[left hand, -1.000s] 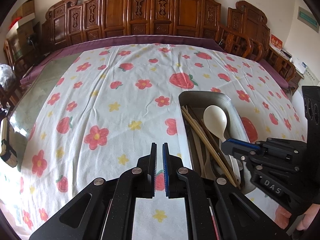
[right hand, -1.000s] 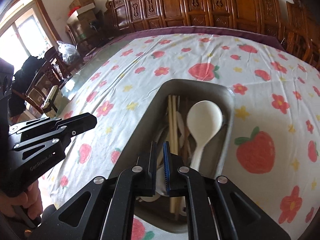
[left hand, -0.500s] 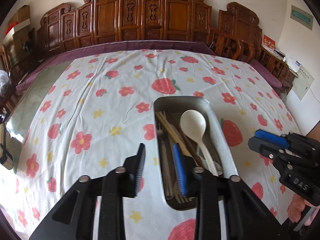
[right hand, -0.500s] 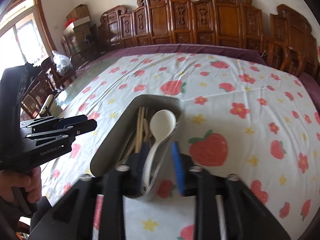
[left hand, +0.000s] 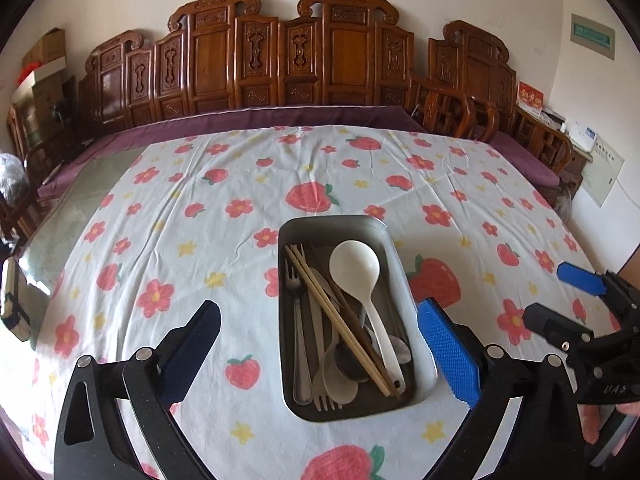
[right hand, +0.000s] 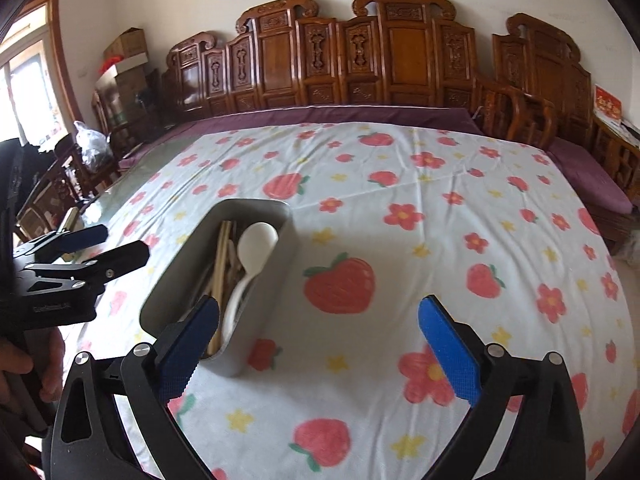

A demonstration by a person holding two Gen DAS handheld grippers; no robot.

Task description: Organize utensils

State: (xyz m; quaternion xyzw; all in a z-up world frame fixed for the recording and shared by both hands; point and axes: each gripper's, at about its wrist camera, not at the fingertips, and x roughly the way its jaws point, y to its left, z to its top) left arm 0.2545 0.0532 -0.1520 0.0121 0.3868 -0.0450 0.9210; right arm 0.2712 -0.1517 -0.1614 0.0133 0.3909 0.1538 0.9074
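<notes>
My left gripper (left hand: 318, 354) and right gripper (right hand: 318, 354) both opening, empty, above grey metal rectangular tray (left hand: 396, 264); white plastic spoon (left hand: 356, 270), wooden chopsticks (left hand: 336, 320) gathered inside, likely sorted.

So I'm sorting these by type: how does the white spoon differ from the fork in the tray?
The white spoon is pale and matte with a broad round bowl; the fork is shiny metal, slim, ending in tines. The spoon lies on top of the pile, the fork along the tray's left wall. Both lie lengthwise in the tray.
</notes>
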